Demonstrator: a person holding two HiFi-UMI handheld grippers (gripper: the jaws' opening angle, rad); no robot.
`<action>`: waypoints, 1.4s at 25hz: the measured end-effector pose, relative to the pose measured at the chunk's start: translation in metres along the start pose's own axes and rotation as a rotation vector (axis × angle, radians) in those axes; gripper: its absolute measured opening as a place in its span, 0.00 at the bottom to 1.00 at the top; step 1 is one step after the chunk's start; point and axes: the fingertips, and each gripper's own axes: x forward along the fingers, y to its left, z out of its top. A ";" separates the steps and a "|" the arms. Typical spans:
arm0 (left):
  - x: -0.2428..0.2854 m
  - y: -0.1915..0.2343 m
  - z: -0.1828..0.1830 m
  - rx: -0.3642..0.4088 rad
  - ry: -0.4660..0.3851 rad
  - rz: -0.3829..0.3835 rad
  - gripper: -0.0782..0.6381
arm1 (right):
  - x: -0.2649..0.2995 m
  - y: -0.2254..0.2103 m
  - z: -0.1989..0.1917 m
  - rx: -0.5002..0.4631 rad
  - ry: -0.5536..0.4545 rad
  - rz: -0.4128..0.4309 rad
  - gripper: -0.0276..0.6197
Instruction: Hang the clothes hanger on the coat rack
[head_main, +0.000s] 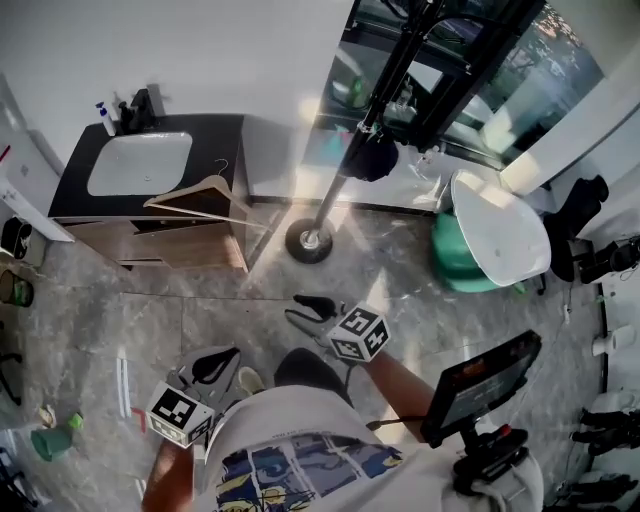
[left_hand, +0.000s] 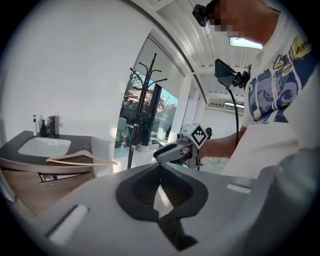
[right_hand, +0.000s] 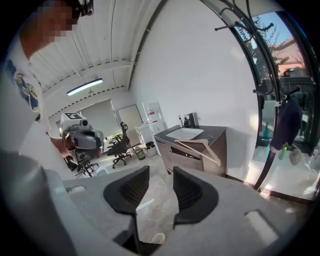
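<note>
A wooden clothes hanger (head_main: 200, 195) (left_hand: 80, 160) (right_hand: 200, 147) leans on the front right corner of the sink cabinet (head_main: 215, 250). To its right stands the black coat rack (head_main: 335, 180) (left_hand: 142, 107) (right_hand: 267, 100), on a round base, with a dark bag (head_main: 372, 158) hung on it. My left gripper (head_main: 215, 368) (left_hand: 160, 167) is low at the left, shut and empty. My right gripper (head_main: 310, 308) (right_hand: 161, 172) is held ahead of my body, pointing at the cabinet, open with only floor between its pads. Both are well short of the hanger.
A white basin (head_main: 140, 165) with bottles (head_main: 106, 118) behind it tops the cabinet. A white and green seat (head_main: 495, 240) stands right of the rack's base. Glass doors lie beyond. Office chairs (right_hand: 120, 145) stand far left, and a green cup (head_main: 52, 438) lies on the floor.
</note>
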 end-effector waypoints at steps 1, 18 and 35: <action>0.001 0.008 0.005 0.001 -0.006 -0.001 0.11 | 0.007 -0.012 0.006 0.006 0.006 -0.006 0.27; 0.033 0.147 0.065 -0.084 -0.019 0.236 0.11 | 0.208 -0.231 0.023 0.390 0.213 0.198 0.47; 0.036 0.182 0.067 -0.193 0.013 0.421 0.11 | 0.297 -0.228 -0.001 0.802 0.259 0.613 0.42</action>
